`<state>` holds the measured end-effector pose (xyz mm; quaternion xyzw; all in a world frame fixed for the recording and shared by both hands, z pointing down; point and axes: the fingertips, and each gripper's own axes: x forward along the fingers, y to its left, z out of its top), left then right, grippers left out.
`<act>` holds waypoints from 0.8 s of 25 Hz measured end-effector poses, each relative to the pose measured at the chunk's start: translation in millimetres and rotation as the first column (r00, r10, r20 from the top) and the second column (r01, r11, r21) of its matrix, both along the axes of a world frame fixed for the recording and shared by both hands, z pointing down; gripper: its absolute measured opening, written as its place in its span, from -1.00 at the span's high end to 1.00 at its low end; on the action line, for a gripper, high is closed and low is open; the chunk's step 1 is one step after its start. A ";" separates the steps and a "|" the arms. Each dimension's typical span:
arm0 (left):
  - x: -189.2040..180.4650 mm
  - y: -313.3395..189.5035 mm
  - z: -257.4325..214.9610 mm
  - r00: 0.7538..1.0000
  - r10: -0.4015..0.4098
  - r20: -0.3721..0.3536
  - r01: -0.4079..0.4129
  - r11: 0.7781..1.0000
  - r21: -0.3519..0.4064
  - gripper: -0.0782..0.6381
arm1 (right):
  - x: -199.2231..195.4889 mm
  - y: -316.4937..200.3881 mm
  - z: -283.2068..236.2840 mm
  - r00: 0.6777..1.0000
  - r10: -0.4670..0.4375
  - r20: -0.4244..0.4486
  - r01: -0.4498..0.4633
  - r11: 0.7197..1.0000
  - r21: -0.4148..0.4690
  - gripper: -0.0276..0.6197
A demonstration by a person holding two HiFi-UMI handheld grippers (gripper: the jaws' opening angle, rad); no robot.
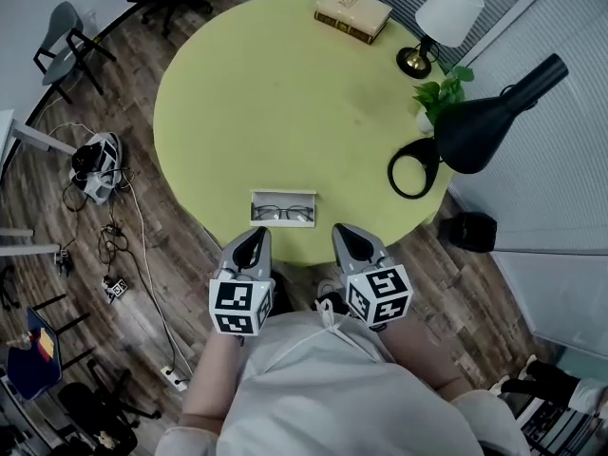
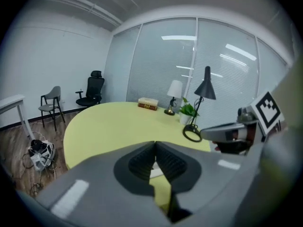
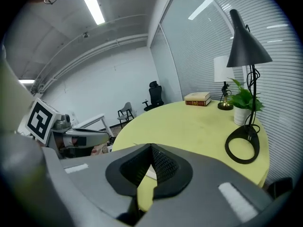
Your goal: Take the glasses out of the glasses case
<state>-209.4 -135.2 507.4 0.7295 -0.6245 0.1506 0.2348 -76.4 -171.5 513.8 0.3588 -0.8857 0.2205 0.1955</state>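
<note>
Two pairs of jaws together, left gripper (image 1: pixel 256 236), right gripper (image 1: pixel 345 233), near open glasses case (image 1: pixel 257 199) holding glasses (image 1: pixel 283 214)

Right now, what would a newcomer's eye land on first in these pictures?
The big round yellow-green table fills the head view, with an open glasses case at its near edge and the glasses lying inside. Just short of it hover the left gripper and right gripper, both shut and empty. A black desk lamp stands at the table's right edge.
</note>
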 end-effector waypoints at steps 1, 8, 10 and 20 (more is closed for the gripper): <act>-1.7 -6.1 7.9 0.999 0.039 0.010 -0.039 0.999 -0.024 0.76 | -3.3 -3.2 4.4 1.000 0.011 -0.007 -0.011 1.000 -0.009 0.91; 3.7 -40.6 56.6 0.941 0.332 0.070 -0.320 0.936 -0.146 0.69 | -5.6 -19.1 52.4 0.993 0.088 -0.082 -0.096 0.990 -0.100 0.91; 6.1 -48.5 68.8 0.903 0.418 0.101 -0.397 0.900 -0.179 0.59 | -6.5 -23.3 61.5 0.991 0.101 -0.090 -0.111 0.987 -0.116 0.91; 35.6 -58.4 138.3 0.494 0.794 0.354 -0.698 0.605 -0.382 0.41 | 3.8 -41.2 89.0 0.983 0.154 -0.100 -0.169 0.972 -0.166 0.91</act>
